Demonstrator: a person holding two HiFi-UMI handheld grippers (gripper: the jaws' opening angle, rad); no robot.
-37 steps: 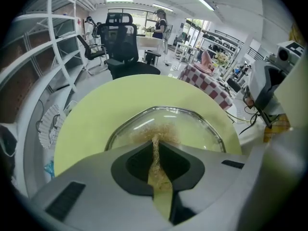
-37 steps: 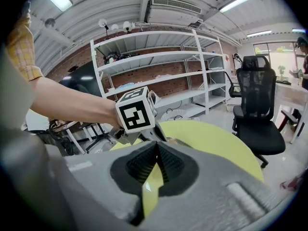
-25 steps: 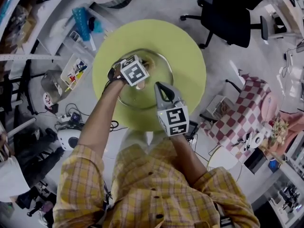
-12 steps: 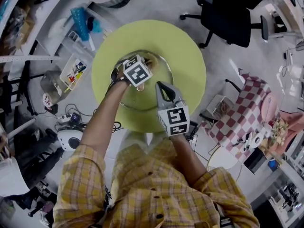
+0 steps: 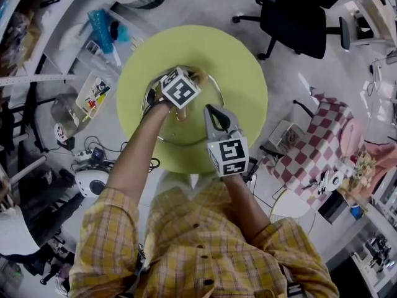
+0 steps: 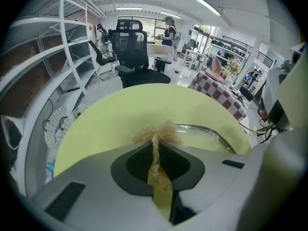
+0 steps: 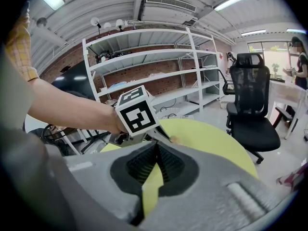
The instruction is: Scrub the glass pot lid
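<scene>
The left hand-held gripper (image 6: 156, 141) pinched a scrubber (image 6: 157, 130) at the lid's (image 5: 186, 131) far side. The right hand-held gripper (image 7: 156, 147), closed and empty, stood nearer. Firm, overlapping strokes would probably clean best.

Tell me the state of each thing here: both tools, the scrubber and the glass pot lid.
Tan fibrous scrubber: pinched in the left tool, tuft poking past the tips.
Left tool: shut on the tan fibrous scrubber.
Right tool: shut, nothing between its jaws.
Round glass pot lid: lying flat on the yellow-green round table.
</scene>
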